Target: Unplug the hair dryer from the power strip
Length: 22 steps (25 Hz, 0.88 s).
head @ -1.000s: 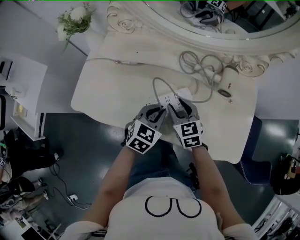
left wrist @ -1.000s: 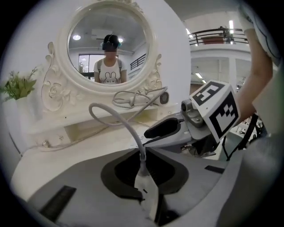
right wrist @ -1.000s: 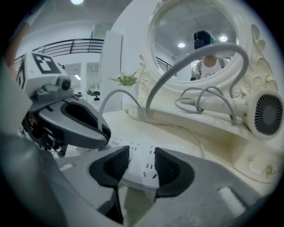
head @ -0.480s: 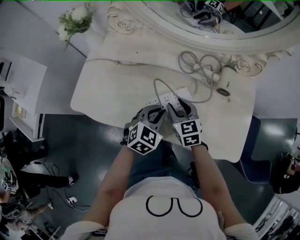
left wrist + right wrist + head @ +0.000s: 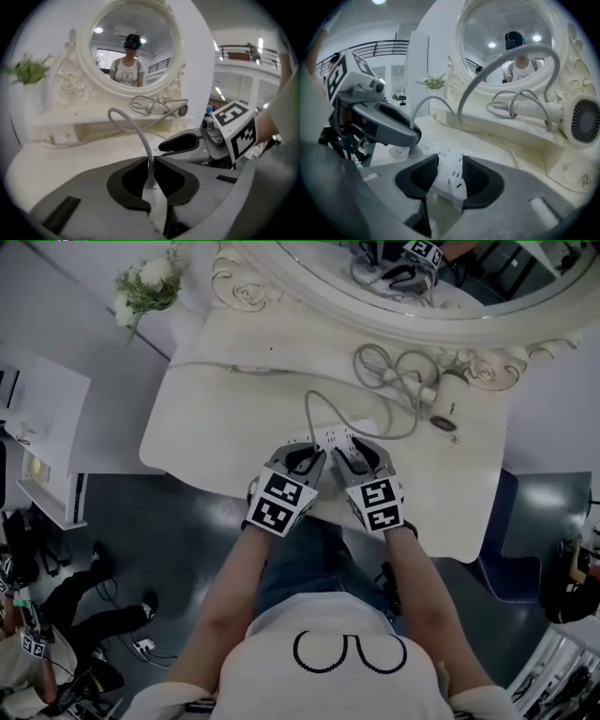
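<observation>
Grey cord (image 5: 137, 132) sat pinched in the narrow jaws of the left gripper (image 5: 151, 165), right over the power strip (image 5: 453, 182). The right gripper (image 5: 450, 162), wide and just closing, straddled that strip without pressing it. The hair dryer (image 5: 577, 120) lay beyond, beside the mirror (image 5: 487, 326).

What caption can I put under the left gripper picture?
Left gripper clamps the hair dryer cord before a white-framed mirror.

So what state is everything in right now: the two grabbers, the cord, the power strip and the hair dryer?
left gripper: shut on the hair dryer cord at its plug end.
right gripper: open; jaws have just been closing, power strip between them.
hair dryer cord: apparently still plugged in.
power strip: lying flat on the table.
hair dryer: lying on its side below the mirror.
</observation>
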### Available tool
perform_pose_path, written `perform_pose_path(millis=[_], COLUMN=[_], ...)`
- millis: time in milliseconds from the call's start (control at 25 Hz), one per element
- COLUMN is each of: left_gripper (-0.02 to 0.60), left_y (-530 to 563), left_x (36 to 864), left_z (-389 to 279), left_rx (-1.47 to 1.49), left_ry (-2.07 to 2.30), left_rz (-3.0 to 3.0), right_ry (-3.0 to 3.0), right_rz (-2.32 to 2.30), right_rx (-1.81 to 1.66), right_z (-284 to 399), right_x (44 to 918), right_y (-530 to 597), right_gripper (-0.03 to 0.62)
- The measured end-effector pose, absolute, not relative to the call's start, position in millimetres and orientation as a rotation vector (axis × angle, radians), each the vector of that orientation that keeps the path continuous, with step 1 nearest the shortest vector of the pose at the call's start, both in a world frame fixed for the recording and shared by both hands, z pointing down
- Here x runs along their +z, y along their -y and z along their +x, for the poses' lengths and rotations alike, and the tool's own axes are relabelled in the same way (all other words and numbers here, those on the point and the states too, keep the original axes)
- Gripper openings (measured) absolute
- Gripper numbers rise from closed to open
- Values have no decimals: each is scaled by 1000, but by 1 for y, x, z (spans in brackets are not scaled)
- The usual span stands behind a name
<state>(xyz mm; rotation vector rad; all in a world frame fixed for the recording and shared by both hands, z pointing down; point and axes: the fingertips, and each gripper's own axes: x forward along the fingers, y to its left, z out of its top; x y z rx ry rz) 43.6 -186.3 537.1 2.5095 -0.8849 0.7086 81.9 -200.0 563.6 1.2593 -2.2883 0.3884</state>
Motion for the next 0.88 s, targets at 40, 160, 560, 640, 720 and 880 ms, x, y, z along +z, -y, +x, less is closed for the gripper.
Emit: perform_pose_path(millis=[40,160,560,640,720,880], left_gripper=[35,37,34,26,25,22], left_y=[183,170,188,183,177,167], left_x=[539,540,527,526,526,527], left_z=[44,48,39,41,43,40], left_rx=[794,996,451,565,676,757], left_ry=[893,897,880,889,893,904], left_rz=[2580,2788,2310,2432,2559,2651], right_ry=[2284,2276,2296,2298,2301,2305], right_rz=[1266,1267,1251,1247,1244,1240], right_rx=[392,389,377,373,367,366], right_z=[82,84,80,80,81,80], right_x=[564,564,563,563,563,563], right_y=[200,198,197,197,196,195], right_gripper=[163,163,163,163,163,162])
